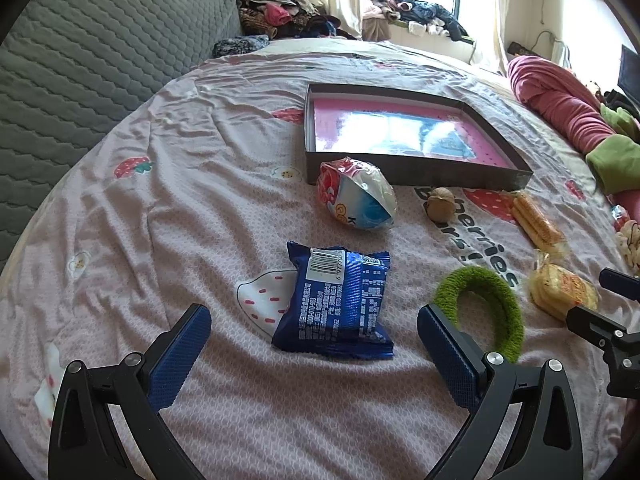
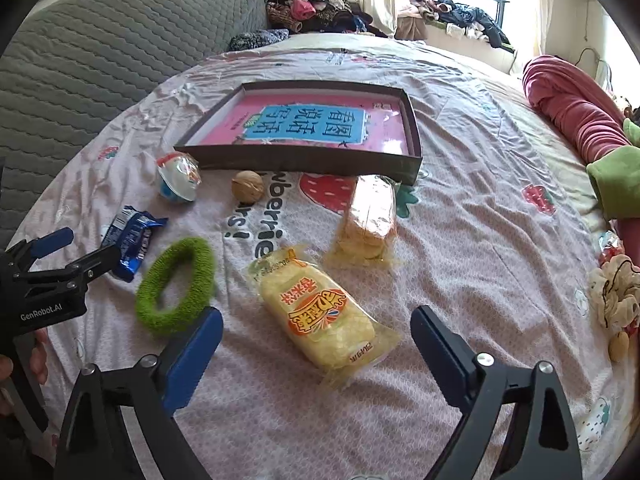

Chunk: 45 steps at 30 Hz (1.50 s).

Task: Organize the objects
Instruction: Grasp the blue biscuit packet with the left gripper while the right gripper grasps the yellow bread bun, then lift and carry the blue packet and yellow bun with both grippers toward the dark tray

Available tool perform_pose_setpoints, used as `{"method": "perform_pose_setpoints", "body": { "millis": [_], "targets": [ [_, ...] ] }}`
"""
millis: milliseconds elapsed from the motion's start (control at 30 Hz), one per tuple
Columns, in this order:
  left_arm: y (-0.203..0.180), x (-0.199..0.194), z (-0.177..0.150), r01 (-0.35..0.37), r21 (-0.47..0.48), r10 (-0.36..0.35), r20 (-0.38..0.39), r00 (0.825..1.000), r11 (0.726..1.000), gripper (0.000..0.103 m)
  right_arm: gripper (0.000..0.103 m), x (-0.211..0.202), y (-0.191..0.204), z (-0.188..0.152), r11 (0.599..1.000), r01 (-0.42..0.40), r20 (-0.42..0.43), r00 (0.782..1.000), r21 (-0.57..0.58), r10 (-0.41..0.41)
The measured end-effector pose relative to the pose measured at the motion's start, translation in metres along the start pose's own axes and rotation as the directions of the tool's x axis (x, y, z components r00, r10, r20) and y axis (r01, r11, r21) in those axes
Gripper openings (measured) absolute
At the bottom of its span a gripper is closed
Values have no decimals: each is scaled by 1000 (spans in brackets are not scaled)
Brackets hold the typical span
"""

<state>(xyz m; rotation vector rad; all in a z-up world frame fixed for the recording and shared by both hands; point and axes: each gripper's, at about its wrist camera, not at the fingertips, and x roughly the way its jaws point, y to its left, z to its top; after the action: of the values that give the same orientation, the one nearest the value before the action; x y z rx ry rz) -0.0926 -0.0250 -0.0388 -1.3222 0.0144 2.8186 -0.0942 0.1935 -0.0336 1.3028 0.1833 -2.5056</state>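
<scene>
Evidently mid-approach: left gripper [image 1: 314, 334] spread wide around blue snack packet [image 1: 338, 300], right gripper [image 2: 316, 332] likewise apart over yellow cracker pack [image 2: 320, 312], neither touching. Both packs lying on bedsheet [image 2: 460, 240], short of tray [image 2: 304, 162]. Next, probably: lower, pinch, carry over.

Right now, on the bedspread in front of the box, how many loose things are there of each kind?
Snack packets: 3 (blue packet, yellow packet, cracker sleeve)
Wrapped toy egg: 1
Walnut: 1
Green ring: 1
Total: 6
Not counted: the box and the book lying in it.
</scene>
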Motion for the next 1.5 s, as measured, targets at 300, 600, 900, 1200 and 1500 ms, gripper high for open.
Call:
{"method": "perform_pose_setpoints", "body": {
  "millis": [300,600,900,1200,1500],
  "targets": [
    [-5,17,0,-9,24,9,-8,1000,1000,103,85,19,1,1,999,2,-46,999,-34,-3],
    [0,30,5,-30,21,31,-20,999,999,98,70,32,-2,5,999,-34,-67,997,-20,32],
    [-2,31,3,-3,35,4,-36,999,999,74,53,33,-7,6,997,-74,-64,995,23,76],
    [-8,32,2,35,41,-33,-56,998,999,57,43,30,-6,3,996,-91,-59,994,21,92],
    [-5,27,1,69,15,-68,-54,996,997,54,42,24,-9,-2,992,-123,-48,991,41,125]
  ]
}}
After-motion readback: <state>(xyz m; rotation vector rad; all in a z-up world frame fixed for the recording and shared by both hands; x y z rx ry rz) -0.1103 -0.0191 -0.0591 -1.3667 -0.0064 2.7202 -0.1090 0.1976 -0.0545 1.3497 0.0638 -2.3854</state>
